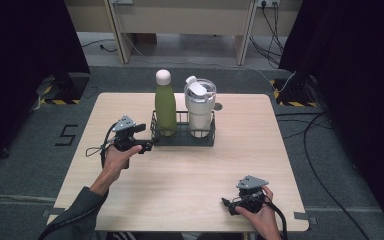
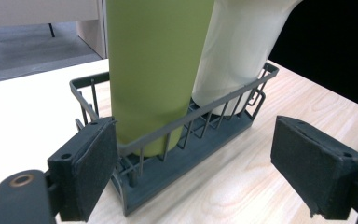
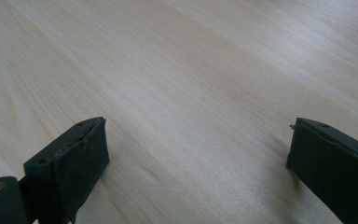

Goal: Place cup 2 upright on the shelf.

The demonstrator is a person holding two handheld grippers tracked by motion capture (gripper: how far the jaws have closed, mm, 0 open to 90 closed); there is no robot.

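Note:
A dark wire basket point(image 1: 182, 141) stands at the back middle of the wooden table point(image 1: 180, 180). In it a green bottle point(image 1: 165, 107) with a cream cap stands upright on the left, and a white lidded tumbler point(image 1: 200, 107) on the right. My left gripper point(image 1: 147, 137) is open at the basket's left end. In the left gripper view the basket's corner point(image 2: 135, 186) lies between the pads, with the left pad point(image 2: 91, 168) close to the wires and the green bottle point(image 2: 154, 70) and tumbler point(image 2: 242, 51) just beyond. My right gripper point(image 1: 228, 205) rests open near the front right edge, over bare wood point(image 3: 198, 163).
A small round grey disc point(image 1: 217, 106) lies on the table behind the tumbler. Black curtains flank both sides. Cables point(image 1: 320, 150) run over the floor at the right, and a "5" mark point(image 1: 66, 135) is on the floor at the left.

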